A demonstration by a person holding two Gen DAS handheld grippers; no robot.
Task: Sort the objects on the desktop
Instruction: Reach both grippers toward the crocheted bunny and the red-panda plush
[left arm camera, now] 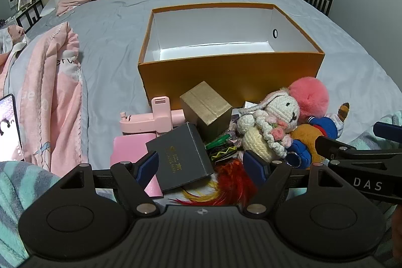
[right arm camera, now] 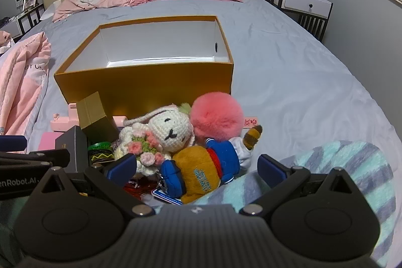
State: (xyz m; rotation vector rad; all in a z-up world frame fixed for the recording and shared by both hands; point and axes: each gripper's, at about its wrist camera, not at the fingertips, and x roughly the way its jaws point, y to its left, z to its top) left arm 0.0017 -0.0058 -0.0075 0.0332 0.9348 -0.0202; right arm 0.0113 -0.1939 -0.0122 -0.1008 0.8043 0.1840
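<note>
Lying crosswise, orange box (left arm camera: 226, 72) (open top up), both grippers' fingers (left arm camera: 148, 165) wide, empty.

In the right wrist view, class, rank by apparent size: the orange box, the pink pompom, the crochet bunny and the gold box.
1. orange box
2. pink pompom and crochet bunny: too alike to rank
3. gold box, partly hidden, so unsure

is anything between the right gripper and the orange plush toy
Nothing visible is. The right gripper is open with the orange plush toy right below its fingertips; the crocheted bunny lies beside it on the left, not in the way.
</note>
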